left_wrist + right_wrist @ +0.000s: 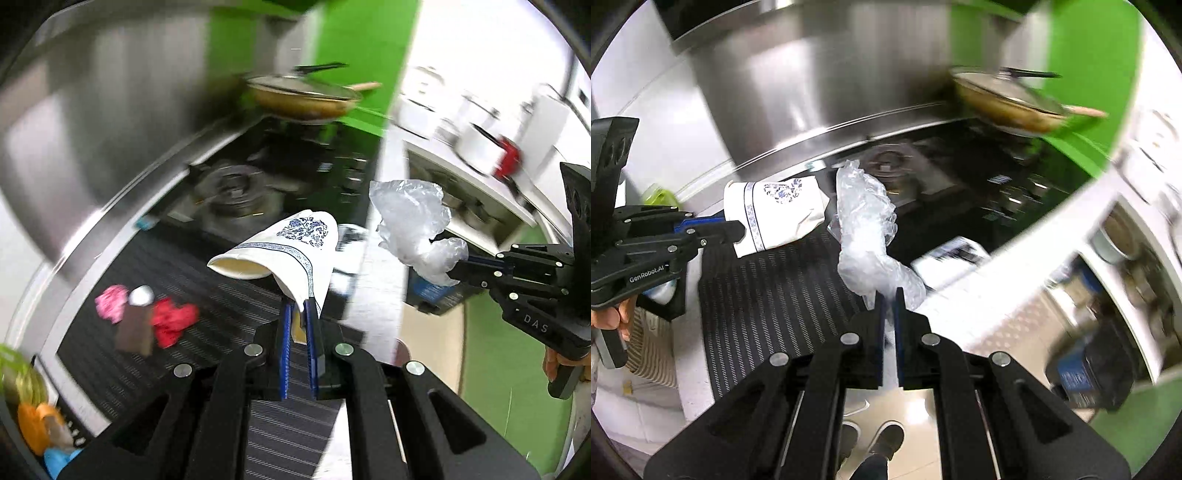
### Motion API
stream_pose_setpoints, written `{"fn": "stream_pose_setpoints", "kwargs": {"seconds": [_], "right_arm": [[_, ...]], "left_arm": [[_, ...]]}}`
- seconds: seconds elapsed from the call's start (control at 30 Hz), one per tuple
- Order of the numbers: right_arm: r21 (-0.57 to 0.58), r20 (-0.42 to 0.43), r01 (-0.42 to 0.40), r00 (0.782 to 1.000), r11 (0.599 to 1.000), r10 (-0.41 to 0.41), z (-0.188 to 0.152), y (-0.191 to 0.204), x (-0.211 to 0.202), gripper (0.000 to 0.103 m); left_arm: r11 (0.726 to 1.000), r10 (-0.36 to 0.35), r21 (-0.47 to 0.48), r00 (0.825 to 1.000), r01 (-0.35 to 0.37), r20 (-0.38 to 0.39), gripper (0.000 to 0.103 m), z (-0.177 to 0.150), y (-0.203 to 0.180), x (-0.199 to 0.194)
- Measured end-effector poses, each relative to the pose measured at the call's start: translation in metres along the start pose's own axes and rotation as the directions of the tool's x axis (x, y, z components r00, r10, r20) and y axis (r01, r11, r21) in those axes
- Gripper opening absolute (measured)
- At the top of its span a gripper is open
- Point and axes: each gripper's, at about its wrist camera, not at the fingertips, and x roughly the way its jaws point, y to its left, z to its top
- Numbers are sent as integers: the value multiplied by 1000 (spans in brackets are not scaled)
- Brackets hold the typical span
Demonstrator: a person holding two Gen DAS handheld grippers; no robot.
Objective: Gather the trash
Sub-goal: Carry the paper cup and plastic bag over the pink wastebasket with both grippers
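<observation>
Left end of the bench (229, 295), on the dark striped mat (166, 266): three pieces remain, a pink crumple (110, 302), a small foil ball (141, 295) and a red crumple (171, 321), with a brown block (135, 332) lying against them. All look light and soft; judged safe to pinch anywhere across the bulk, though the foil ball may roll off the pads.

Centre: the left hand-held gripper (300, 306) is closed almost fully on the lower edge of a paper cup (291, 247), white with blue print, carried clear of the mat and tipped with its mouth to the left. The wall is thin and already creased at the nip. Judged very light but easily crushed; a hold at the rolled rim would be firmer than the present one on the wall.

Right: the right hand-held gripper (889, 295) is closed tight on the tail of a clear plastic bag (864, 225), which hangs in the air beside the cup, not touching it as far as can be told. The film is limp, nearly weightless and slippery; a gathered bunch holds better than a single layer
</observation>
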Motion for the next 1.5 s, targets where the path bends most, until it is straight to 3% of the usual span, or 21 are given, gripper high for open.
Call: {"fn": "stream_pose_setpoints", "kwargs": {"seconds": [0.3,0.67,1.07,1.27,1.5], "right_arm": [[201,-28,167,986,965,-164,-78,-61,-53,4],[350,-108,290,957,891,-269,-168,-130,-67,4],[381,-198,292,953,877,-231,-269,-215,19,4],[384,-220,273,955,882,-200,-309,-241,81,4],[387,-244,236,958,891,-148,-336,-248,146,4]], "left_arm": [[966,-172,187,983,181,-61,8,0,-95,28],[898,-269,309,946,314,-178,8,-24,-194,94],[885,-250,315,920,343,-302,8,-90,-261,247],[899,-237,291,923,327,-302,8,-111,-260,308],[913,-221,278,935,298,-277,8,-119,-242,335]]}}
